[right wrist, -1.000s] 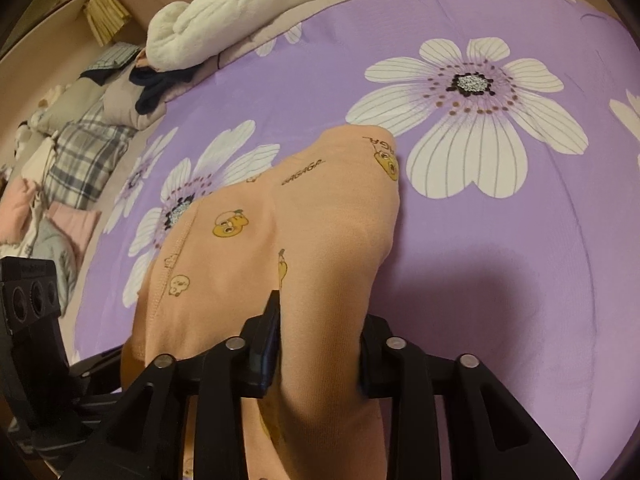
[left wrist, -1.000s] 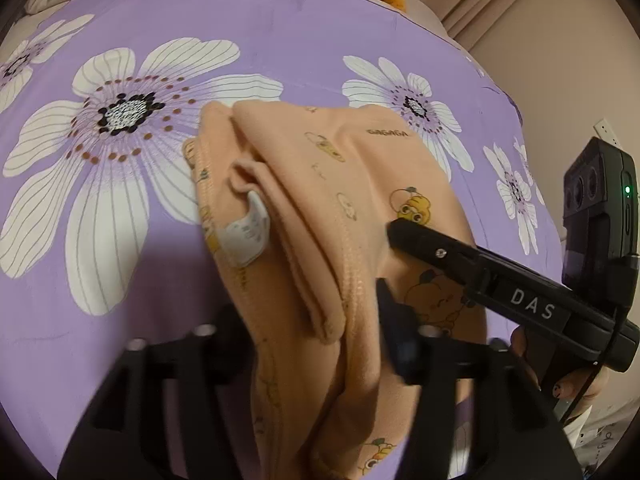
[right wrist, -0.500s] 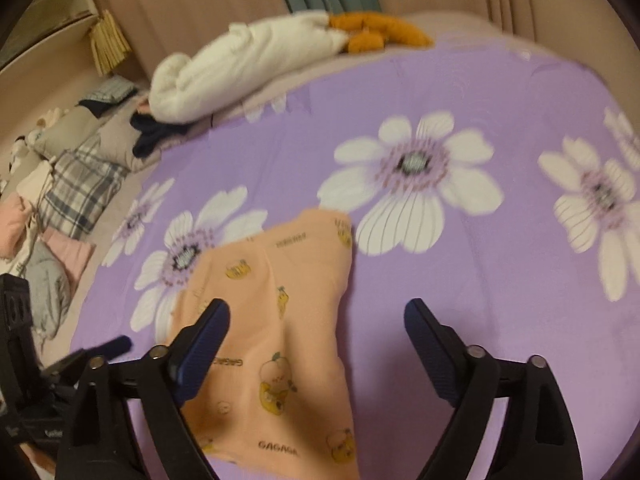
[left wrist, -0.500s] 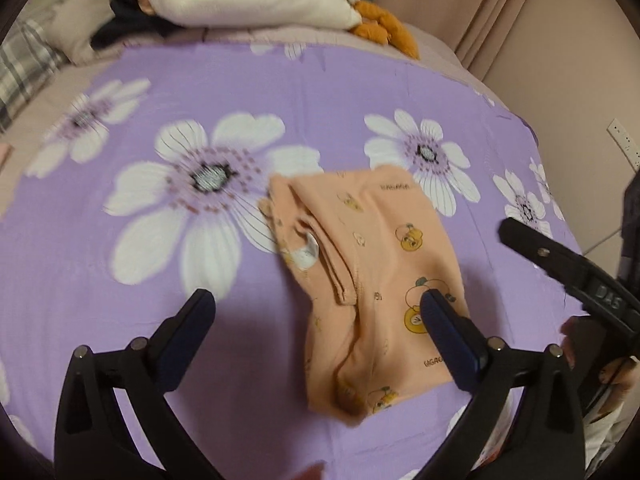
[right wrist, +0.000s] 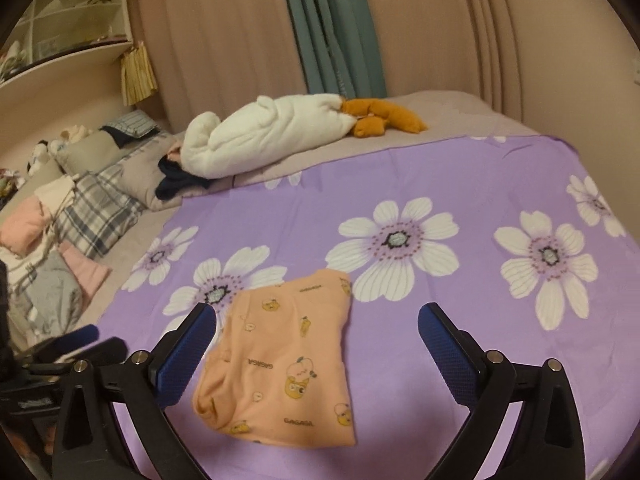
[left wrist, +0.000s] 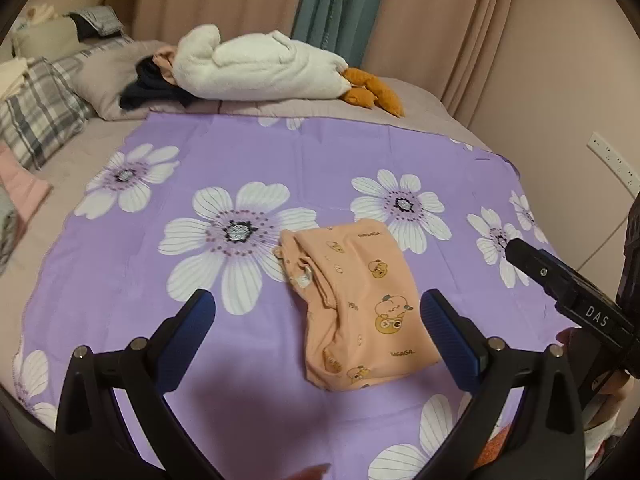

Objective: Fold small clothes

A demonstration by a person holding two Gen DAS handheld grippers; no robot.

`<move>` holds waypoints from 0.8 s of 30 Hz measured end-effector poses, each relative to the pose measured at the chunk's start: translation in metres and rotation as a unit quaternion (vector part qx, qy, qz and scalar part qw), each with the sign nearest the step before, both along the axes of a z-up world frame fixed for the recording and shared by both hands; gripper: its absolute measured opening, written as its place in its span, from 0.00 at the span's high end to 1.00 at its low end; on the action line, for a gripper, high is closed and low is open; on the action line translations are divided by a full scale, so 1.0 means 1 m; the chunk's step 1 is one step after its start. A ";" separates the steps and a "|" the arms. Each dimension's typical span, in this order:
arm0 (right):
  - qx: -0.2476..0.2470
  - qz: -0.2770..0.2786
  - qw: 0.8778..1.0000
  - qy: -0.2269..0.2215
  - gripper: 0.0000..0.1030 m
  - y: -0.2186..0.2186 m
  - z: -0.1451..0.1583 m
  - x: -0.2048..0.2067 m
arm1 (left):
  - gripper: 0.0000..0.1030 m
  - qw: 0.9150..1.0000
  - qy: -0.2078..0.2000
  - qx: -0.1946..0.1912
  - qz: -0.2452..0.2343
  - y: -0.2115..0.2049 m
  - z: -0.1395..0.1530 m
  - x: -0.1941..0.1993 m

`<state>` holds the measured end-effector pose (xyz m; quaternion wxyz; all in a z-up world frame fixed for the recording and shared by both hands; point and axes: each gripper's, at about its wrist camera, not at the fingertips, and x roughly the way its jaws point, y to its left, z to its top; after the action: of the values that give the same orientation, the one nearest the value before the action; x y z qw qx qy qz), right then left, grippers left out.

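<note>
A small peach garment [left wrist: 352, 304] with cartoon prints lies folded into a compact rectangle on the purple flowered sheet [left wrist: 280, 168]. My left gripper [left wrist: 316, 304] hovers above it, open, with nothing between its blue pads. In the right wrist view the same garment [right wrist: 288, 360] rests flat on the sheet [right wrist: 440, 184]. My right gripper [right wrist: 317, 314] hangs over it with its jaws opening wide and nothing held. Each gripper shows at the edge of the other's view: a right finger [left wrist: 560, 280] and the left fingers [right wrist: 80, 336].
A white plush toy [left wrist: 256, 68] with orange feet lies at the far side of the bed. Plaid pillows [left wrist: 36, 120] and a heap of clothes [right wrist: 40, 264] sit to the left. Curtains and a wall with a socket [left wrist: 612, 160] bound the right.
Both grippers let go of the peach garment, opened wide and rose away from it. The garment now lies folded on the sheet, and more of the bed shows.
</note>
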<state>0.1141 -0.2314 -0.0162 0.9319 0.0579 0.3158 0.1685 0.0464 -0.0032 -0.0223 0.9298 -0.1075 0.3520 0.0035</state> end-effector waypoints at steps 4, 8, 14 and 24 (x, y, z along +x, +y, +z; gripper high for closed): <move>0.006 -0.003 1.000 0.015 0.03 -0.001 -0.008 -0.005 | 0.00 1.000 -0.002 0.009 0.007 -0.004 0.000 -0.009; -0.014 -0.013 0.999 0.029 0.03 0.004 -0.013 -0.013 | 0.00 1.000 0.007 -0.005 0.000 -0.005 -0.005 -0.013; -0.035 -0.013 0.999 0.028 0.03 0.012 -0.016 -0.023 | 0.00 1.000 0.017 -0.011 -0.003 -0.007 -0.009 -0.015; -0.034 -0.010 0.999 0.032 0.03 0.013 -0.018 -0.027 | 0.00 0.999 0.033 -0.012 -0.002 -0.010 -0.017 -0.016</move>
<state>0.0871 -0.2180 -0.0340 0.9245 0.0348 0.3502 0.1464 0.0308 -0.0133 -0.0392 0.9162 -0.1181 0.3830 0.0013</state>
